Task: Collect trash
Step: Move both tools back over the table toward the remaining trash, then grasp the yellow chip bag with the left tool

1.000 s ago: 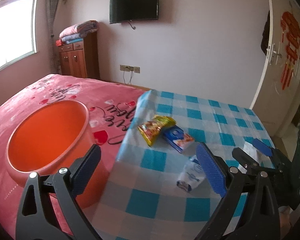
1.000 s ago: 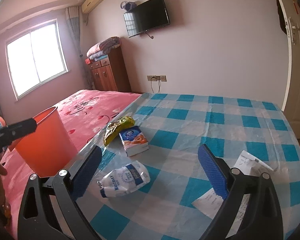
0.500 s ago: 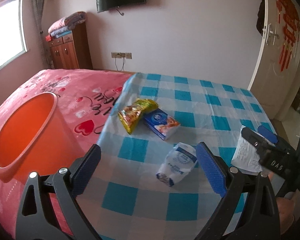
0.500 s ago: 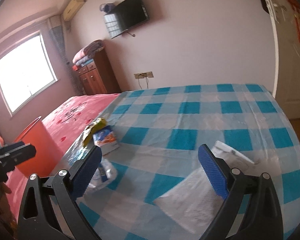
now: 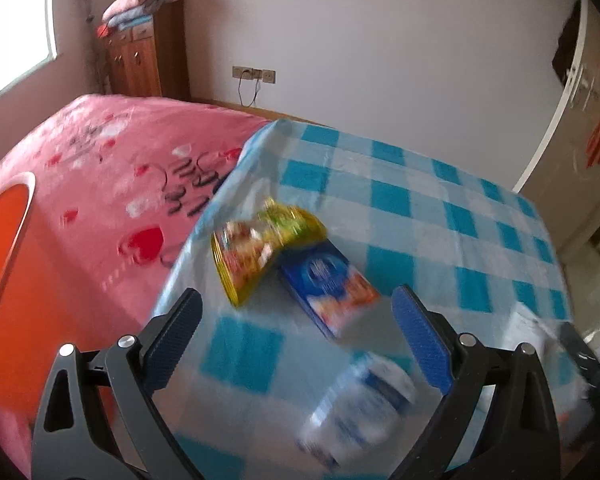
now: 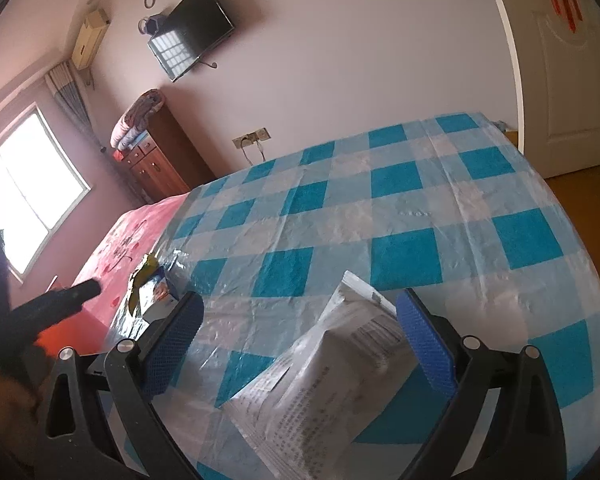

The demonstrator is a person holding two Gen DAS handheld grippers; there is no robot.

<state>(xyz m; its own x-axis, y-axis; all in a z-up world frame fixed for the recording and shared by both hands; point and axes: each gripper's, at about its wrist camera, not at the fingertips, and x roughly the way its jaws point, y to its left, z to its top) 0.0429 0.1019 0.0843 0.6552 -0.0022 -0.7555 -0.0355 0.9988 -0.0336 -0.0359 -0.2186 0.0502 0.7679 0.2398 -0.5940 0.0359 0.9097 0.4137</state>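
A bed fills both views, half in a pink printed blanket [image 5: 112, 184] and half under a blue-and-white checked plastic sheet [image 6: 400, 208]. At the left edge of the left wrist view stands an orange bin [image 5: 0, 248], on the blanket side, well apart from the litter.

On the sheet lie four pieces of trash. The largest is a printed paper leaflet [image 6: 340, 380], creased and partly raised, lying directly between the fingers of the right gripper [image 6: 298, 344], its long axis running roughly along the fingers and away from the camera. That gripper is spread wide and holds nothing.

The left gripper [image 5: 296, 340] is likewise released and empty. Just below and ahead of its gap lies a white-and-blue pouch [image 5: 360, 408] (blurred, so its print is unreadable), long axis slanting across the gap. Farther off are a blue carton [image 5: 328, 284] and a yellow snack wrapper [image 5: 256, 252], touching each other.

Judging by this, each gripper is nearest its own piece: right to leaflet, left to pouch.
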